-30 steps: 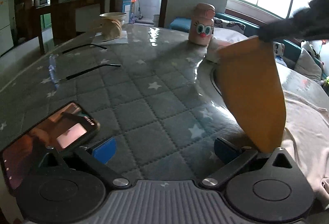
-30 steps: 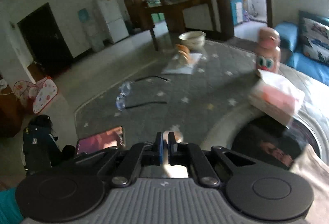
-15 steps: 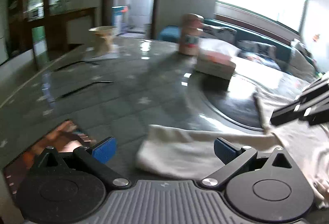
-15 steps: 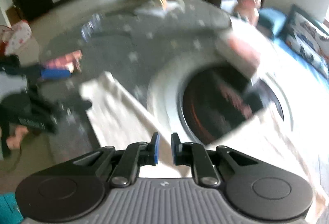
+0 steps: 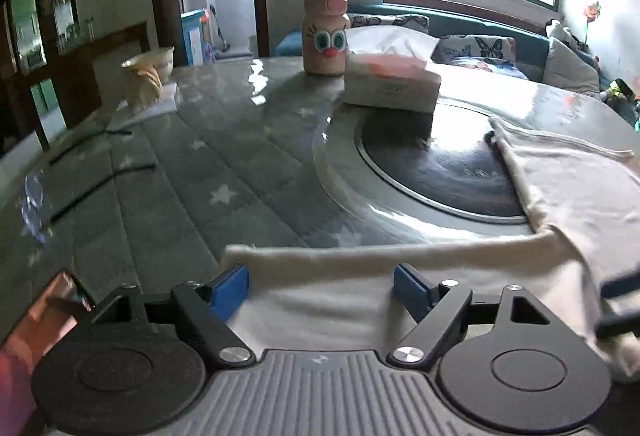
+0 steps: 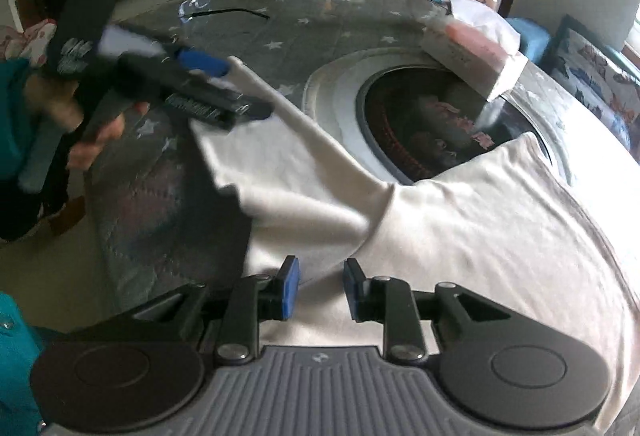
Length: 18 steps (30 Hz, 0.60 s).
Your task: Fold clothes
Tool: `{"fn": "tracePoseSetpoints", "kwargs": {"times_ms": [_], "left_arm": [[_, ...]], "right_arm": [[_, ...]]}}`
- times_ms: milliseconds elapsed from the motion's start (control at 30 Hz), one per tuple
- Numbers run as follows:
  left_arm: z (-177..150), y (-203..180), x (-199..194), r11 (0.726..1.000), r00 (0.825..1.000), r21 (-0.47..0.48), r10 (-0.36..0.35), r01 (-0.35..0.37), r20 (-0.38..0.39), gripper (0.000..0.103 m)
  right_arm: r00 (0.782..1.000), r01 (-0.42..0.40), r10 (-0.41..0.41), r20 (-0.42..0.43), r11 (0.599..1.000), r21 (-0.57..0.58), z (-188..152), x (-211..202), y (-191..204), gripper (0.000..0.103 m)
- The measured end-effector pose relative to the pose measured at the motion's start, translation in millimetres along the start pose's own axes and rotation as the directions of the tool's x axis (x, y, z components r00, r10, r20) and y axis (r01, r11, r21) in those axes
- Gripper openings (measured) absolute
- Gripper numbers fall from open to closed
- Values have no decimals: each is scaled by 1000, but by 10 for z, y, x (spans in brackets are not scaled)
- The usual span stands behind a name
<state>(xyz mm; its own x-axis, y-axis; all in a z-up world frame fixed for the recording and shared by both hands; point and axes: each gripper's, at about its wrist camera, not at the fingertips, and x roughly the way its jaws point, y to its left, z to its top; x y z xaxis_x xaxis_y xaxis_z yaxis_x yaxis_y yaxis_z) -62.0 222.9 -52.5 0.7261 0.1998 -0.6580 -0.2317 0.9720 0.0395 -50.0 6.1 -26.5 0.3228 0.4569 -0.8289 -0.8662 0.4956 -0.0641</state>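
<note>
1. Your left tool (image 5: 322, 282) is blurred in the right view; its fingers stand spread.
2. Right tool (image 6: 318, 288): half spread, empty.
3. The shirt (image 6: 460, 220), previously lifted, now lies flat on the counter (image 5: 180, 172).

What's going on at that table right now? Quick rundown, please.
Left tool open, right tool open, neither gripping. White shirt spread on table, one sleeve stretched out. Tissue box sits near the shirt.

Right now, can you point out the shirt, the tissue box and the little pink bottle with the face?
Shirt (image 6: 480, 220): right wrist view, on the cloth of its body.
Tissue box (image 5: 390, 86): left wrist view, on its front side.
Pink bottle (image 5: 326, 40): left wrist view, on the painted face.
</note>
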Motion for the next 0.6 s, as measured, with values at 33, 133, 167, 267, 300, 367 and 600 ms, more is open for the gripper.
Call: {"fn": "tracePoseSetpoints", "kwargs": {"times_ms": [33, 133, 167, 267, 300, 367, 600], "left_arm": [[23, 14, 28, 1000, 1000, 3, 7, -7, 1, 83], [81, 60, 109, 999, 999, 13, 31, -32, 13, 84], [90, 79, 136, 999, 999, 17, 40, -40, 23, 85], [123, 140, 193, 999, 999, 0, 37, -37, 20, 86], [135, 149, 204, 999, 999, 2, 38, -38, 19, 87], [137, 128, 215, 998, 998, 29, 55, -55, 29, 92], [168, 182, 243, 996, 996, 19, 85, -85, 11, 96]], "right_arm": [[1000, -6, 6, 6, 1000, 7, -27, -12, 14, 24], [999, -23, 22, 25, 999, 26, -108, -47, 58, 24], [999, -28, 27, 31, 999, 32, -135, -58, 72, 24], [998, -45, 42, 50, 998, 49, -214, -94, 116, 24], [998, -44, 41, 56, 998, 42, -233, -112, 129, 24], [997, -42, 40, 68, 999, 34, -270, -149, 148, 24], [993, 9, -32, 112, 980, 199, -533, -474, -156, 26]]}}
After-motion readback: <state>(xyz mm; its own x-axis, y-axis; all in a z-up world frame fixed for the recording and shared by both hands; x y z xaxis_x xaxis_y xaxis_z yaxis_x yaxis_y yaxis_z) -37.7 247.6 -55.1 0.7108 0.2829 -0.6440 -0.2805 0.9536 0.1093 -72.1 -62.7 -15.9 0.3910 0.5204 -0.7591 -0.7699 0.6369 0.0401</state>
